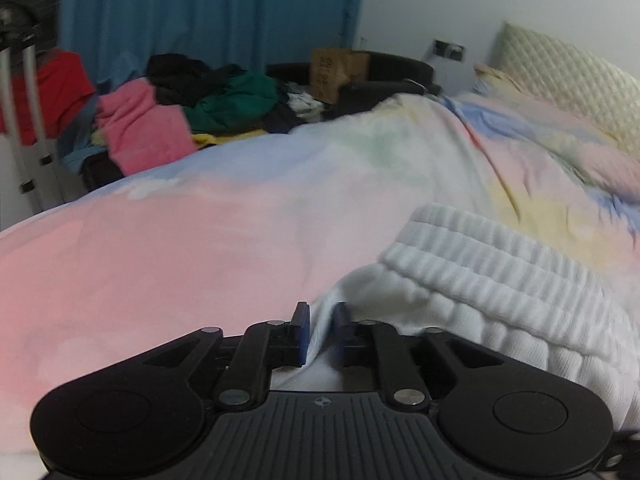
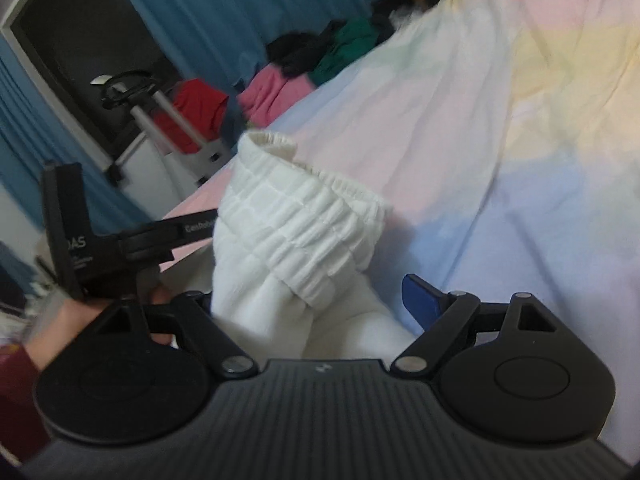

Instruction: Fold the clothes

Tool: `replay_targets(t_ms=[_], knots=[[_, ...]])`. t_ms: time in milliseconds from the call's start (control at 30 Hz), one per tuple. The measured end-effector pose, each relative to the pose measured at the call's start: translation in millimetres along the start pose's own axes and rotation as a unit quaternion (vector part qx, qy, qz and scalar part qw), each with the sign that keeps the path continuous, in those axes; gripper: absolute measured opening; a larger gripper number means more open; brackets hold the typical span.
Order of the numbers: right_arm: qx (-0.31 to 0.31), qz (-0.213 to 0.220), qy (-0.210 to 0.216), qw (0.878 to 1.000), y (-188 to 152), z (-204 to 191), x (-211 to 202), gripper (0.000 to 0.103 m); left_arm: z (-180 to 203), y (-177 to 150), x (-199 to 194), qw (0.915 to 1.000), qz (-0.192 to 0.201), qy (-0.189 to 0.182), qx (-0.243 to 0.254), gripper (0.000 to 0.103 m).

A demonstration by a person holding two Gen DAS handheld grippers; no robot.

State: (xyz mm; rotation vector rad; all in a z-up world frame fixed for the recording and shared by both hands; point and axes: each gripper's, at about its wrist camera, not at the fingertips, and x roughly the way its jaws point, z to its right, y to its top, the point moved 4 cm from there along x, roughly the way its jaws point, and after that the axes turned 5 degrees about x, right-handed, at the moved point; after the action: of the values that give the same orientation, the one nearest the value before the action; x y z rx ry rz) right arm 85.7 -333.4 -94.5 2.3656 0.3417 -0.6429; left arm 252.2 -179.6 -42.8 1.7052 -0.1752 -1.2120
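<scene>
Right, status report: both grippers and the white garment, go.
Left gripper shut on white garment. Right gripper open, garment's elastic waistband between its fingers. Garment lies on pastel bedspread; nothing in the way.

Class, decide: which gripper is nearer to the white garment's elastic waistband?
Left. The left gripper pinches white garment fabric just below the waistband. The right gripper is open around the cloth lower down.

White ribbed garment (image 1: pixel 480 264) on pastel pink, blue and yellow duvet (image 1: pixel 200 232); beyond the duvet, pink, green, black clothes (image 1: pixel 192 104); teal curtain (image 1: pixel 200 12).
</scene>
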Motion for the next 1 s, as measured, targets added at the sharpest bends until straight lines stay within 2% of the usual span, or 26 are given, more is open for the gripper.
replay_targets(t_ms=[33,67,100,167,267,333,400,433,533,567,633,700,767,867,933,1000], knots=[[0.012,-0.019,0.014,1.0,2,3,5,0.088,-6,0,-10,0.9998,0.002,0.013,-0.012,0.043],[0.021,-0.036,0.026,0.999,4,5,10,0.088,-12,0,-21,0.9994,0.003,0.026,-0.024,0.055],[0.026,-0.046,0.031,0.998,5,7,14,0.088,-18,-1,-34,0.9986,0.006,0.038,-0.037,0.061],[0.034,-0.067,0.042,0.996,9,10,21,0.088,-29,-9,-69,0.996,0.018,0.055,-0.069,0.063],[0.038,-0.101,0.056,0.993,13,14,33,0.088,-43,-35,-129,0.9879,0.026,0.085,-0.128,0.085],[0.027,-0.121,0.065,0.99,16,14,43,0.088,-51,-62,-172,0.9792,0.031,0.11,-0.167,0.09],[0.015,-0.129,0.069,0.989,16,11,45,0.088,-58,-89,-202,0.9705,0.027,0.132,-0.199,0.1],[0.01,-0.13,0.071,0.989,16,9,44,0.088,-62,-103,-215,0.9657,0.026,0.142,-0.216,0.101],[-0.013,-0.118,0.068,0.991,15,0,35,0.074,-76,-142,-239,0.9496,0.027,0.151,-0.273,0.101],[-0.02,-0.114,0.067,0.991,15,-3,31,0.067,-81,-152,-243,0.9422,0.028,0.141,-0.303,0.101],[-0.039,-0.1,0.073,0.992,16,-14,22,0.062,-90,-166,-241,0.9281,0.026,0.085,-0.362,0.101],[-0.054,-0.079,0.097,0.991,18,-28,10,0.061,-96,-175,-234,0.915,0.022,0.039,-0.401,0.1],[-0.063,-0.066,0.121,0.988,20,-39,2,0.061,-100,-182,-227,0.9033,0.017,0.021,-0.428,0.099],[-0.085,-0.062,0.125,0.987,19,-50,1,0.061,-105,-187,-219,0.8985,0.018,0.001,-0.439,0.096],[-0.096,-0.061,0.124,0.986,19,-56,2,0.061,-107,-188,-214,0.8993,0.018,-0.001,-0.437,0.096],[-0.078,-0.075,0.088,0.99,17,-47,17,0.061,-106,-187,-212,0.9031,0.019,-0.002,-0.429,0.094]])
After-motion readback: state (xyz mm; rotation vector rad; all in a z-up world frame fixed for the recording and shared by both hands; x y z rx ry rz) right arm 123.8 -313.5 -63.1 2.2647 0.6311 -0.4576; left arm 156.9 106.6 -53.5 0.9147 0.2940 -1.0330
